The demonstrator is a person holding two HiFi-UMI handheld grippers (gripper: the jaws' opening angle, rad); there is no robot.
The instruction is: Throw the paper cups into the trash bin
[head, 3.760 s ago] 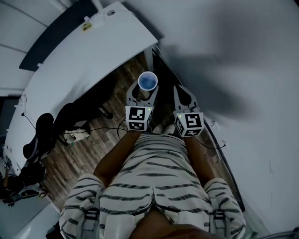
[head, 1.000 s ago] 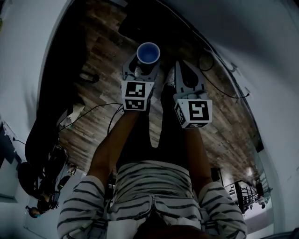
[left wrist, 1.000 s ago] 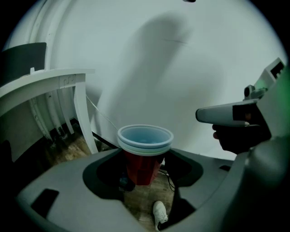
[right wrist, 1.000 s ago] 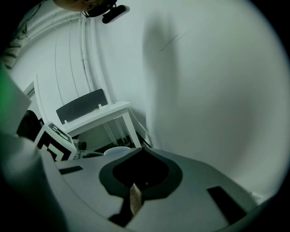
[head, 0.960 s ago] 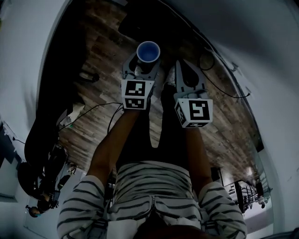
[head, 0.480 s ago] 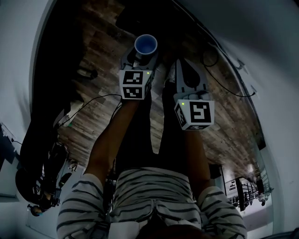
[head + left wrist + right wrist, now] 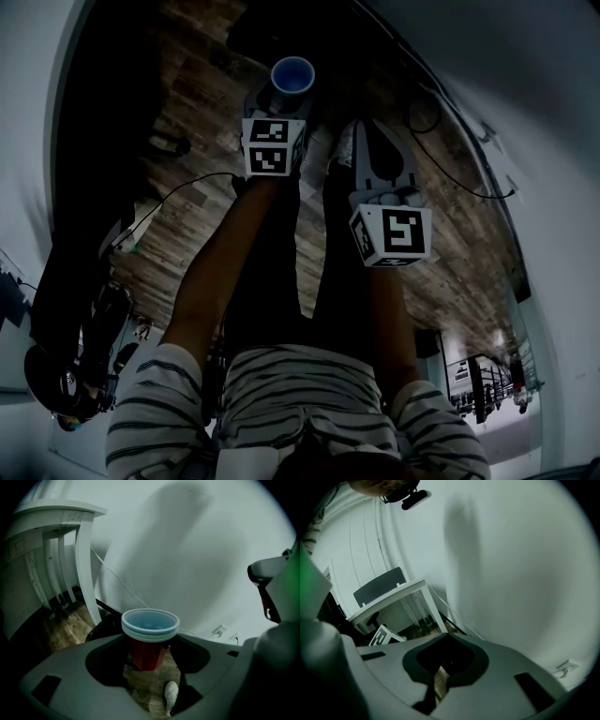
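A stack of paper cups [image 7: 150, 623], red outside with pale blue rims, stands upright between my left gripper's jaws. The left gripper [image 7: 147, 656] is shut on the stack's red body. In the head view the cups [image 7: 292, 75] are held out in front of the person, above the wooden floor. My right gripper [image 7: 375, 155] is beside it on the right, a little nearer the body. Its jaws [image 7: 439, 679] are shut with nothing between them. I cannot make out a trash bin; a dark shape [image 7: 102, 626] lies on the floor behind the cups.
A white table [image 7: 396, 595] with a white leg [image 7: 85, 559] stands to the left, against a white wall [image 7: 187, 550]. Cables [image 7: 441, 159] run along the floor edge and a wall socket [image 7: 218, 631] sits low. A shoe [image 7: 170, 696] shows below the cups. Dark chairs [image 7: 70, 375] are at the left.
The left gripper with the cups has moved forward, away from the body. The right gripper has stayed about where it was. Earlier the view turned from the white table to the floor.
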